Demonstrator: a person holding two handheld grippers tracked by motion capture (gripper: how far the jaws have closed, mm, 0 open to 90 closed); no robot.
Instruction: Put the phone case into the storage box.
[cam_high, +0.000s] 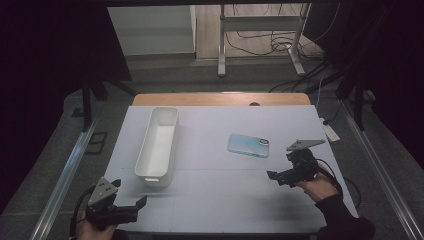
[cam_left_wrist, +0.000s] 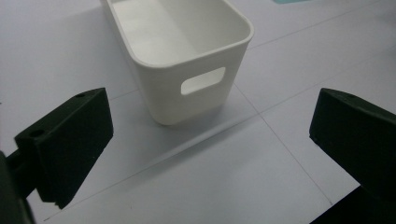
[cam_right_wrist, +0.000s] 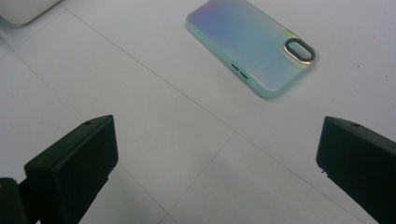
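The pale grey rectangular surface (cam_high: 220, 195) carries everything, with a strip of wooden tabletop (cam_high: 220, 98) showing along its far edge at twelve o'clock. On it, toward ten o'clock of its middle, stands the long white plastic bin (cam_high: 158, 145) with rounded corners, set lengthwise front to back; the left gripper view shows its near end wall (cam_left_wrist: 187, 88) with an oval handle slot (cam_left_wrist: 203, 80), and what shows of its inside looks bare. Toward two o'clock of the middle lies the flat iridescent pale blue phone case (cam_high: 248, 145), camera ring (cam_right_wrist: 300, 50) uppermost in the right gripper view, well apart from the bin. The left gripper (cam_high: 131, 209) sits at seven o'clock, near the front edge, its black fingers (cam_left_wrist: 70, 144) spread wide with nothing between them, aimed at the bin's near end and clear of it. The right gripper (cam_high: 278, 177) is at four o'clock, held in a hand (cam_high: 317, 189) with a dark sleeve; its fingers (cam_right_wrist: 74, 163) are likewise wide apart and hold nothing, and the phone case lies ahead of them, near but not touched
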